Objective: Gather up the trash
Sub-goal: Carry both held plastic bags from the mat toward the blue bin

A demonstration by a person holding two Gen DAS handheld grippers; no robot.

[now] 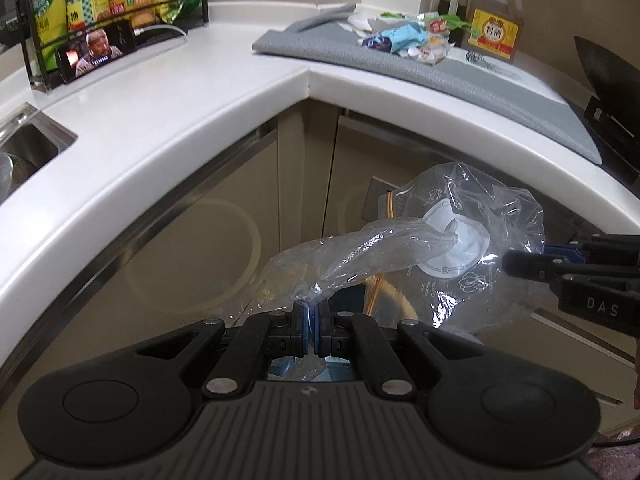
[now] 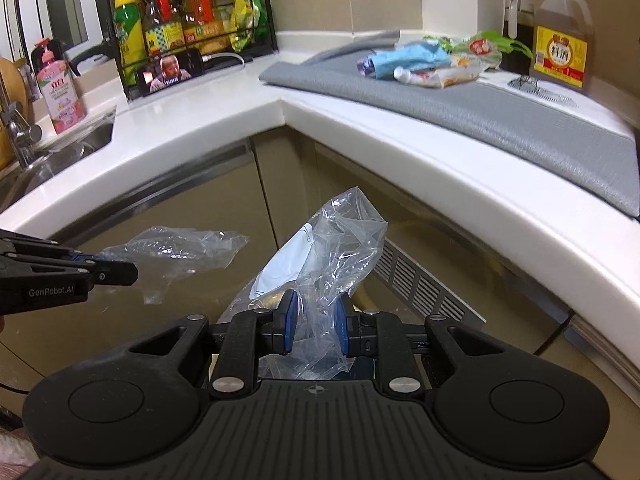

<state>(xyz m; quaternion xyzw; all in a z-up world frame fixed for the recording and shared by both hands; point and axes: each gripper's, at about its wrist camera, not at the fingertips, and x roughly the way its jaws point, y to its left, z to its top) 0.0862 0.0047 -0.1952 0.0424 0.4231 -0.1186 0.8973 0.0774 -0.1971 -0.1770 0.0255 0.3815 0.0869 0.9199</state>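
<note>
Clear plastic bag held in front of the beige cabinet doors, below the white surface. Left gripper: jaws closed on one twisted edge of the bag. Right gripper: jaws clamped on the bunched opposite edge. Crumpled wrappers lie on a grey mat on the surface, beside a large brown bottle.

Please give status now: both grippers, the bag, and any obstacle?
Left hand-held gripper shut on clear bag. Right hand-held gripper clamps the bag's other side. Trash pile waits on grey mat. Nothing in the way.
</note>
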